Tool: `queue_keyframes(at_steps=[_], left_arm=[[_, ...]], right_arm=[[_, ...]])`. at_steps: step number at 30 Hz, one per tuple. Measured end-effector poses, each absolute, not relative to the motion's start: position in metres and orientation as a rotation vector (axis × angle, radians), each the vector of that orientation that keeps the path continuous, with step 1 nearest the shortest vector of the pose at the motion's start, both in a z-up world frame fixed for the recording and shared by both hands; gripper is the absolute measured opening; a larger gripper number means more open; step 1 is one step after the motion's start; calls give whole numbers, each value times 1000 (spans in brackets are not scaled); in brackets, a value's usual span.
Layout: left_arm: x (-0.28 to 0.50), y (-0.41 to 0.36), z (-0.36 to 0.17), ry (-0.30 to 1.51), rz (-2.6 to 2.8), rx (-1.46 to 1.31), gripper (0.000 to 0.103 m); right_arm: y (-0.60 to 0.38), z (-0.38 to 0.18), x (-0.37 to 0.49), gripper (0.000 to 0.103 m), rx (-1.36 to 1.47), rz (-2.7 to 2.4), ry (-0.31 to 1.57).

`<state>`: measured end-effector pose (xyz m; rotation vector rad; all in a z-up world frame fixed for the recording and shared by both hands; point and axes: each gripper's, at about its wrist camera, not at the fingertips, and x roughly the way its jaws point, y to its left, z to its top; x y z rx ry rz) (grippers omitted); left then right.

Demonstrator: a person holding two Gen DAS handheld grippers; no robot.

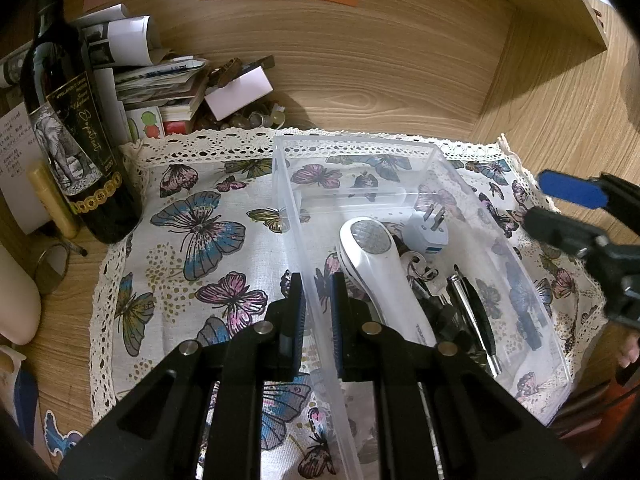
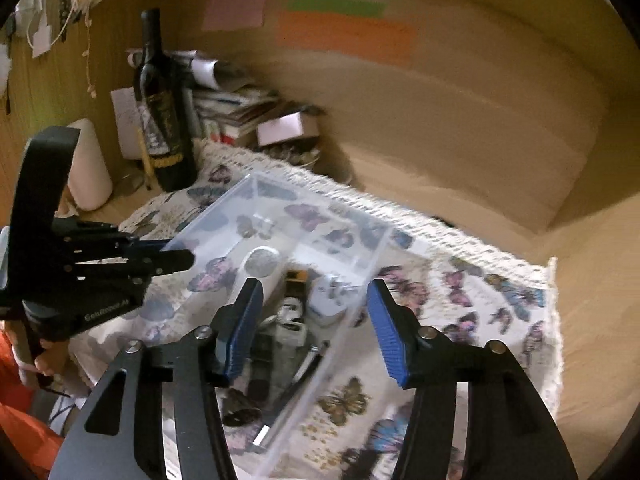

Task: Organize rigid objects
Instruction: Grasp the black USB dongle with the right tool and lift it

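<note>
Clear plastic box [image 1: 420, 184]: It is set on the butterfly cloth with a lace edge [image 1: 188, 220], which is spread on the wooden desk [image 1: 560, 92]. The small hard things have been gathered in it, so they are kept in one place.

Things in the box: A white handheld gadget with a round silver mesh head [image 1: 380, 264] is laid along the left wall. A white plug adapter with metal prongs [image 1: 432, 232], a bunch of keys [image 1: 418, 266] and a black and silver pen [image 1: 476, 312] are packed beside it.

Left gripper [image 1: 317, 312]: It is almost closed, and the left wall of the box is held between its two blue pads. The box is probably pinched this way so it does not slide.

Right gripper [image 2: 316, 328]: It is opened wide and nothing is held in it. It is kept above the near end of the box, over the things inside. The right wrist view is blurred, so small details there cannot be told.

Things beside the cloth: A dark wine bottle with an elephant label [image 1: 76, 140] is stood at the back left corner, next to a pile of papers and booklets [image 1: 160, 80].

Task so far: It is judged to be nearly done, since no loose hard thing is seen on the cloth.
</note>
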<state>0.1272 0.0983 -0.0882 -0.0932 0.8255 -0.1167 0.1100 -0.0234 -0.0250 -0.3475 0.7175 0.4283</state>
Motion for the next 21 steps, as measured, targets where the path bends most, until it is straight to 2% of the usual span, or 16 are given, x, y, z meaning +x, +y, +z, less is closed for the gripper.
queue_keyframes(at_steps=[10, 21], left_arm=[[127, 98, -88, 826, -118, -93, 10], [127, 99, -89, 828, -115, -90, 10]], right_arm=[[-75, -27, 100, 51, -262, 297, 742], [-107, -98, 88, 51, -137, 259, 951]])
